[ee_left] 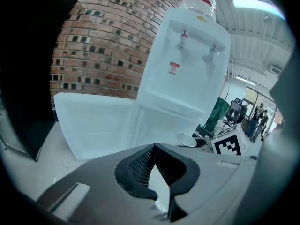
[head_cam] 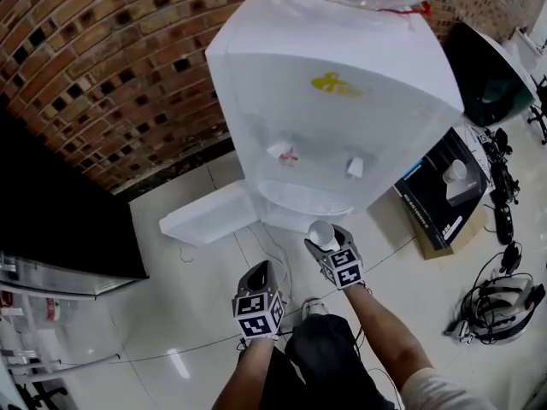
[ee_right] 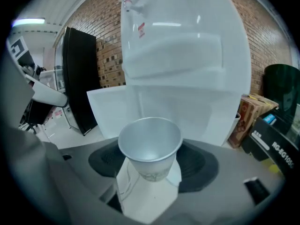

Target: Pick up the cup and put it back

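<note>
A white paper cup (head_cam: 323, 234) stands upright between the pads of my right gripper (head_cam: 332, 248), which is shut on it. In the right gripper view the cup (ee_right: 151, 146) shows an empty silvery inside, gripped low on its wall. It hangs in front of the white water dispenser (head_cam: 333, 101), below the level of the dispenser's taps (head_cam: 284, 152). My left gripper (head_cam: 261, 273) is lower and to the left, shut with nothing in it; its pads meet at the tips (ee_left: 154, 146). The left gripper view also catches the cup (ee_left: 187, 139) off to the right.
A white foam slab (head_cam: 205, 216) lies on the floor left of the dispenser. A black cabinet (head_cam: 60, 220) stands at far left. Right of the dispenser are a boxed appliance on cardboard (head_cam: 444, 190), a dark green bin (head_cam: 483, 75) and tangled cables (head_cam: 496, 306).
</note>
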A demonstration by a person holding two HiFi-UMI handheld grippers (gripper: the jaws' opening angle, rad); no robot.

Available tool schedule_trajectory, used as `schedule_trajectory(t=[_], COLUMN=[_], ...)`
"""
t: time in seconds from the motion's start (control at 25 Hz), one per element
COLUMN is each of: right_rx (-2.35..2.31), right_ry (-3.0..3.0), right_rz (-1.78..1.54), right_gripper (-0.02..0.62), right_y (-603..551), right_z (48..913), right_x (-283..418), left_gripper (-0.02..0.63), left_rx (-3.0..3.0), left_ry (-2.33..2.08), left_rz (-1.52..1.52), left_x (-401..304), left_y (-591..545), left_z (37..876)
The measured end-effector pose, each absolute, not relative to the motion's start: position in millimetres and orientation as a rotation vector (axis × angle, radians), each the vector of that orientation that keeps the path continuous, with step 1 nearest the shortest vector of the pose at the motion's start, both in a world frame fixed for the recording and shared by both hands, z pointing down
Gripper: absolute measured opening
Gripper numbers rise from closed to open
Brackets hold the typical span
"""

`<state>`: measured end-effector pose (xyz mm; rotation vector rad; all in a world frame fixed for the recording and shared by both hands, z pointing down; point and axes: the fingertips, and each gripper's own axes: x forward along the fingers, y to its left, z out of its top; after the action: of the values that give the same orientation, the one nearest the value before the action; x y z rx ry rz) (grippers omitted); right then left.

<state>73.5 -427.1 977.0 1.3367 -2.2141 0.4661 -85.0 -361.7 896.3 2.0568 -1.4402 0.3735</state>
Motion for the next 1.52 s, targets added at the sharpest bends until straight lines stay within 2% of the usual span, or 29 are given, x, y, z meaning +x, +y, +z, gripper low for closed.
schedule_trajectory(t=[0.28,0.64,1.52], right_rx=[1.424,1.538,1.562], right_ry=[-2.229,-2.173,-2.109], right_rz=[0.441,0.42,0.511], right_gripper=[0.339,0.342,0.35], right_y=[-483,-540,-575], right_z=[1059,1105,1146], right_x=[70,71,70], left_gripper=[0.0,0.0,0.0], left_rx=[2.11,2.131,2.066], left_ry=[-1.482,-1.417,-1.468], left_rz=[0.366,0.342,0.248], left_x=[-103,-96,-113], left_y=[-390,-397,-408], left_z=[962,1013,1020])
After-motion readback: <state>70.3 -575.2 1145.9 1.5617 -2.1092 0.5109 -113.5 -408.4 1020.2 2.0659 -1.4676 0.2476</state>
